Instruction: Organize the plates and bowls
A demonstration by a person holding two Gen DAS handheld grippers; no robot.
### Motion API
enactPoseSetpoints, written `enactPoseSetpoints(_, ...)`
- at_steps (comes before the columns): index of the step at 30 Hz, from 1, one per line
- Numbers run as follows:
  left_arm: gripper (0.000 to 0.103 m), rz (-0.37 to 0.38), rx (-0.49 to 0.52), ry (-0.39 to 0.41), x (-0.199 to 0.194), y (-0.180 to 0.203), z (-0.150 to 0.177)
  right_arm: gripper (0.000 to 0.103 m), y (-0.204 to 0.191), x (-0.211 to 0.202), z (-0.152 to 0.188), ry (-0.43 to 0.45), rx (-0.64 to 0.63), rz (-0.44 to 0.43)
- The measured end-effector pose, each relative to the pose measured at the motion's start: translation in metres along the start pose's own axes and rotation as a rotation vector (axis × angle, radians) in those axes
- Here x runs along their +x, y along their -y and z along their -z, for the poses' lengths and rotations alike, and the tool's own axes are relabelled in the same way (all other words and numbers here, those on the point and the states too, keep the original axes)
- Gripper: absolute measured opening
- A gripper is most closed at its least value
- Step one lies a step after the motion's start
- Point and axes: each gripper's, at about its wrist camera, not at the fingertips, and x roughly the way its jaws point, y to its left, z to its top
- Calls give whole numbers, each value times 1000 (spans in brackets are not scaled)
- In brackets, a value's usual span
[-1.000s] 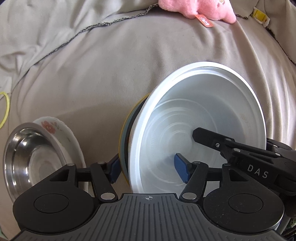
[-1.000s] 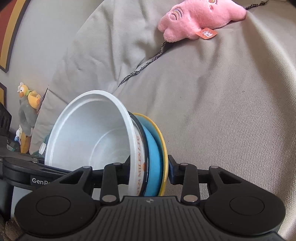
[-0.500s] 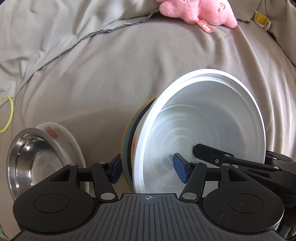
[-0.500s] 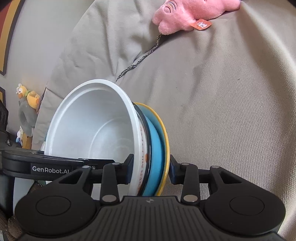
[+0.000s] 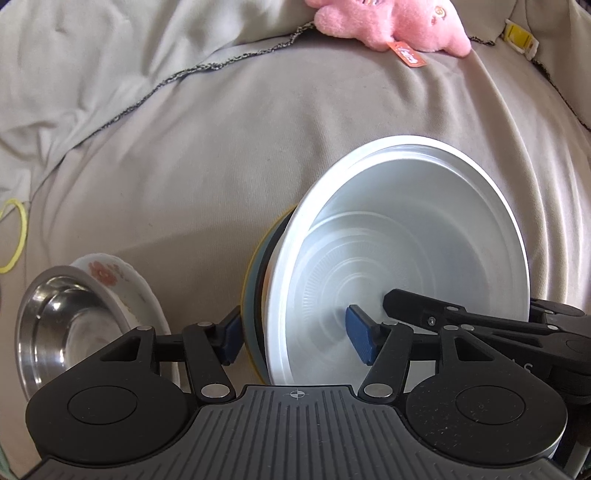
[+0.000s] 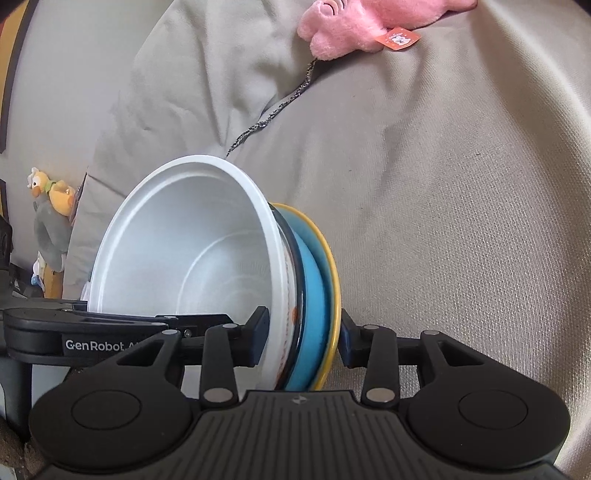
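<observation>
- Right gripper (image 6: 301, 338) at lower centre of its view, clenched across the near rim of a stack of dishes (image 6: 291, 295): one pad inside the white bowl (image 6: 184, 258), the other against the outermost yellow plate (image 6: 333, 280).
- Left gripper (image 5: 295, 339) astride the same rim from the other side, one pad outside the yellow plate, one inside the white bowl; cannot tell whether those pads actually press.
- Stack tipped up on edge in centre frame, white bowl nested foremost, then a patterned rim, a blue dish (image 6: 314, 295) and the yellow plate; lower edge hidden behind the gripper bodies.
- Over a grey cloth (image 5: 221, 147); steel bowl (image 5: 55, 332) resting in a flowered plate (image 5: 125, 284) at lower left of the left view, well apart from the stack; pink toy (image 5: 388, 22) at the top edge.
- Step in hand, by the look of it: carrying or setting down the gathered stack.
- Next move: lay the stack level on the cloth before letting go, easing both sides together to avoid the nested dishes sliding apart; then likely fetch the steel bowl and flowered plate.
</observation>
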Motion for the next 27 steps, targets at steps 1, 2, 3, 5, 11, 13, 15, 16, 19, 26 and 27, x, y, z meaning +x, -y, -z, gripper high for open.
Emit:
enactPoseSetpoints(1, 63, 5, -9, -3, 1, -2, -1, 40, 1, 1, -1, -7, 8, -8)
enactPoseSetpoints(2, 61, 9, -18, -6, 1, -3, -1, 41, 2, 2, -3, -14, 18, -15)
enactPoseSetpoints(3, 61, 11, -23, -6, 1, -4, -1, 42, 3, 4, -4, -22, 27, -22)
enactPoseSetpoints(5, 58, 8, -21, -3, -1, -4, -2, 43, 3, 5, -6, -29, 29, -22)
enactPoseSetpoints(11, 58, 12, -22, -3, -1, -2, -3, 43, 0, 5, -8, -39, 18, -13)
enactPoseSetpoints(13, 59, 20, -28, -3, 0, -4, -2, 43, -1, 5, -9, -42, 11, -12)
enactPoseSetpoints(15, 60, 28, -30, -4, 2, -8, -1, 43, -1, 5, -10, -45, 8, -11)
enactPoseSetpoints(16, 60, 31, -31, -1, 2, -10, 0, 42, -2, 6, -11, -47, 8, -9)
enactPoseSetpoints(19, 60, 41, -35, 6, 3, -13, 1, 42, -7, 6, -12, -38, -11, 7)
enactPoseSetpoints(26, 62, 63, -33, 17, 6, -19, 5, 41, -33, 0, -19, 42, -144, 149)
enactPoseSetpoints(27, 62, 68, -36, 11, 7, -21, 5, 41, -32, 1, -21, 36, -137, 139)
